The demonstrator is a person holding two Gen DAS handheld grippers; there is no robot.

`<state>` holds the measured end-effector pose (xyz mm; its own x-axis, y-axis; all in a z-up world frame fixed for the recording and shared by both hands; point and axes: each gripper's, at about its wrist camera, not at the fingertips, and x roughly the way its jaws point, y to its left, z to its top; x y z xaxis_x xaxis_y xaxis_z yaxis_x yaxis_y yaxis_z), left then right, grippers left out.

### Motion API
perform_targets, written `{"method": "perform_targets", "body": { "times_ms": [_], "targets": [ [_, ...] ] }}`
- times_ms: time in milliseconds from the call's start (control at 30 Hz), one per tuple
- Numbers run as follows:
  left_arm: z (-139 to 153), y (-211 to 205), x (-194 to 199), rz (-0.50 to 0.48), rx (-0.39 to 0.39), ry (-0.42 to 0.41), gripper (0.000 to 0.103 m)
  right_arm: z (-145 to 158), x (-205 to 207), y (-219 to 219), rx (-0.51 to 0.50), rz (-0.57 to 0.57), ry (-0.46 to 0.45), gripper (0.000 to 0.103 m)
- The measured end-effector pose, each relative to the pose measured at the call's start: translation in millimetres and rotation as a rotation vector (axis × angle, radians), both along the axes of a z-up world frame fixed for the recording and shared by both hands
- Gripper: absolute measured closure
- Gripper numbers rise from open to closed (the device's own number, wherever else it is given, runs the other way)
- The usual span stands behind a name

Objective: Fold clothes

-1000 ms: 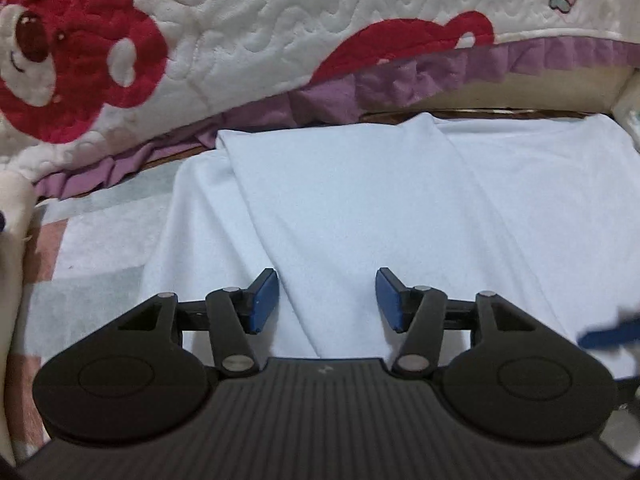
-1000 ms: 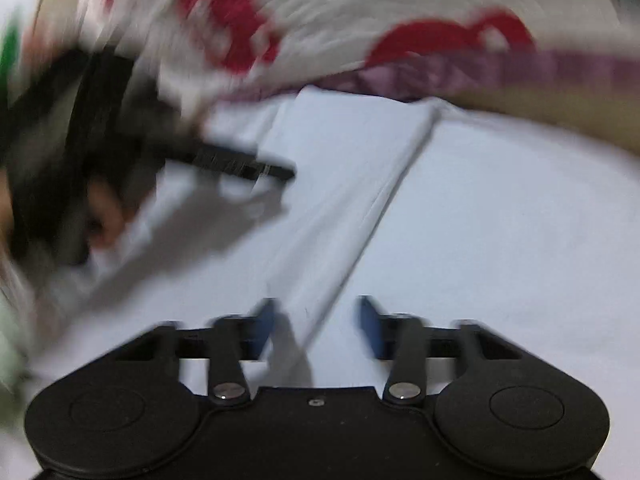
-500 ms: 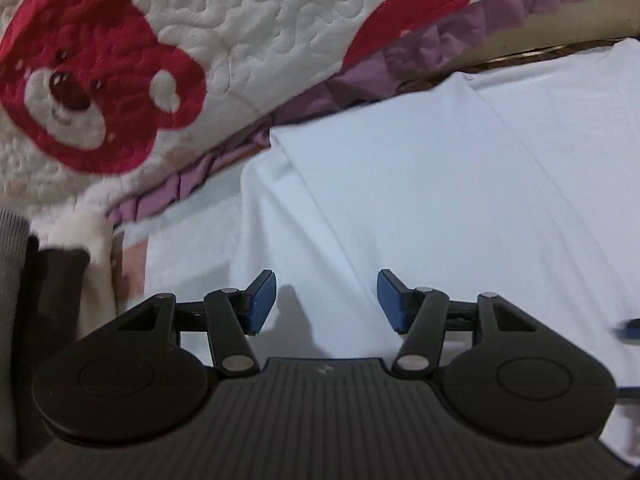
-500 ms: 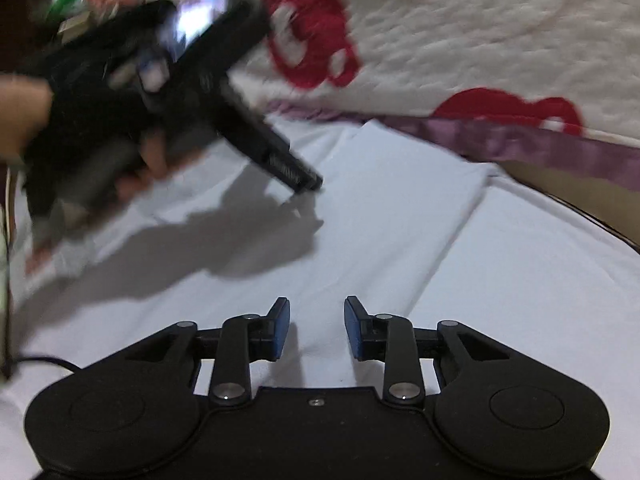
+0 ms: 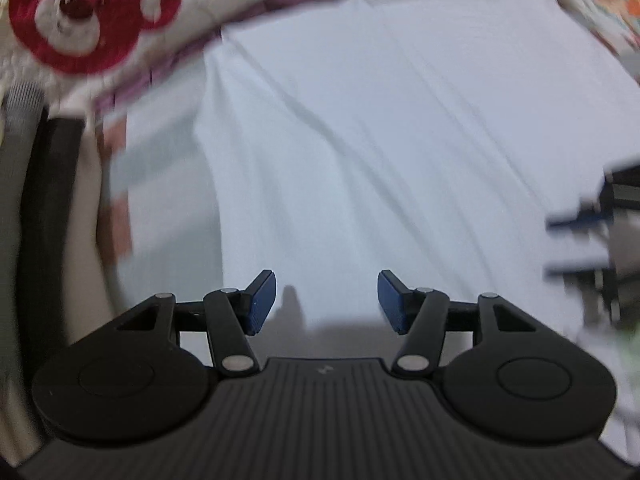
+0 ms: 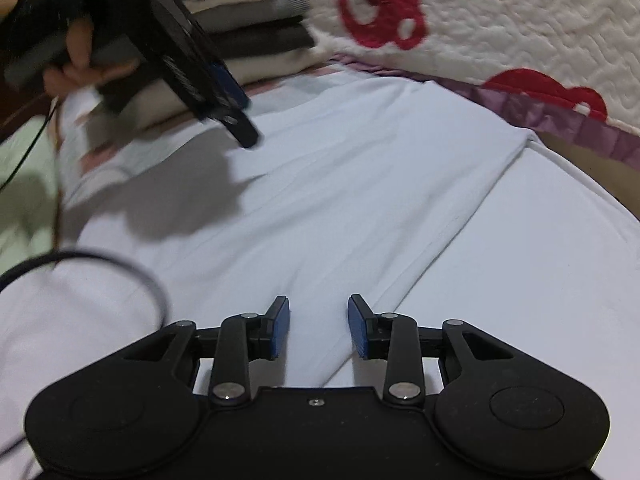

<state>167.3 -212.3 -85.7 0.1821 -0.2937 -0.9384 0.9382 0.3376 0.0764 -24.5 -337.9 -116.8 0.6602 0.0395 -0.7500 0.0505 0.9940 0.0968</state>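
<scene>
A pale blue garment (image 6: 360, 200) lies spread flat across a bed, its long folded panel running from the near side up toward the far right, where it ends just short of a quilted cover (image 6: 520, 20) printed with red bears and edged in purple. A fold edge crosses the cloth on the same diagonal. At the far left, a stack of folded clothes (image 6: 260, 40) in cream, grey and black sits beside the garment.

The left claw (image 5: 327, 300) hovers low over the near part of the cloth with its blue pads well apart, gripping nothing. From the right wrist view it (image 6: 236, 120) tilts nose-down toward the fabric, held by a gloved hand (image 6: 72, 40) cut off at the frame's top corner, its shadow falling on the cloth. The right claw (image 6: 318, 328) hangs over the near fold edge, its pads parted by a narrower gap and empty.

A dark cable (image 6: 120, 268) loops over the cloth at near left. The left wrist view is smeared by motion blur; the right claw at its edge is barely legible.
</scene>
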Motion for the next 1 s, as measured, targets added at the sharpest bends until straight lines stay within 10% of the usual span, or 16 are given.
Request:
{"method": "perform_targets", "body": {
  "times_ms": [133,433,700,1000],
  "targets": [
    [9.7,54.0,-28.2,-0.015,0.06,0.115,0.046,6.6,-21.3,-8.8,0.156,-0.058,0.034,0.064],
    [-17.1,126.5,-57.8,0.293,-0.097,0.64,0.048,21.5,-69.4,-28.7,0.506,-0.189,0.11,0.057],
    [-29.1,153.6,-83.1,0.275,-0.099,0.815,0.049,6.3,-86.9,-25.0,0.827,-0.238,0.172,0.057],
    [-65.3,165.0,-125.5,0.245,-0.021,0.903,0.048,-15.2,-83.9,18.5,0.929,-0.169,0.303,0.056]
  ]
}}
